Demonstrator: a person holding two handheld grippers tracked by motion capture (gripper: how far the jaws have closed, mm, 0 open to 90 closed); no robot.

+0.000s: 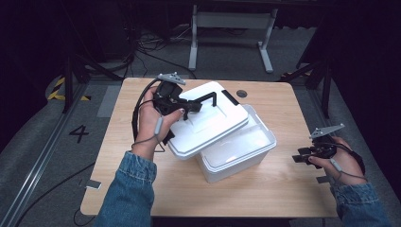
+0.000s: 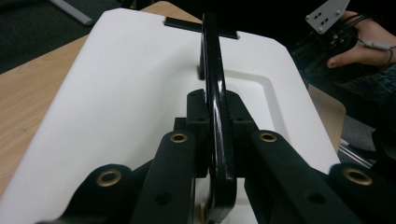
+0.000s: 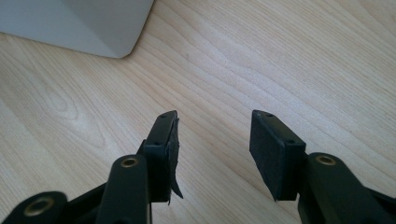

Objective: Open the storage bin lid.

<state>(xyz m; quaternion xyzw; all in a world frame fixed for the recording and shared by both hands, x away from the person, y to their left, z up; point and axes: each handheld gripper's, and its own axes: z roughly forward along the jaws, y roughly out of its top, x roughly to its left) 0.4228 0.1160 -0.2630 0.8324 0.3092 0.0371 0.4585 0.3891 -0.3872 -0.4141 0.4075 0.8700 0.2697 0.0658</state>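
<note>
A white plastic box [image 1: 239, 156] sits mid-table. Its white lid [image 1: 208, 120] is lifted and shifted to the left, tilted over the box's left rim. My left gripper [image 1: 191, 106] is shut on the lid's black handle [image 1: 208, 98]; in the left gripper view the handle [image 2: 215, 102] runs upright between the closed jaws over the lid [image 2: 116, 93]. My right gripper [image 1: 302, 157] is held low over the table's right edge, open and holding nothing. In the right gripper view its pads [image 3: 264, 144] hang apart over bare wood, with a corner of the box [image 3: 93, 25] at upper left.
The wooden table [image 1: 142, 179] has a small dark grommet [image 1: 241, 93] behind the box. A white desk frame [image 1: 231, 28] stands on the grey floor beyond, with cables at far left. The other hand and gripper [image 2: 345, 37] appear at upper right of the left gripper view.
</note>
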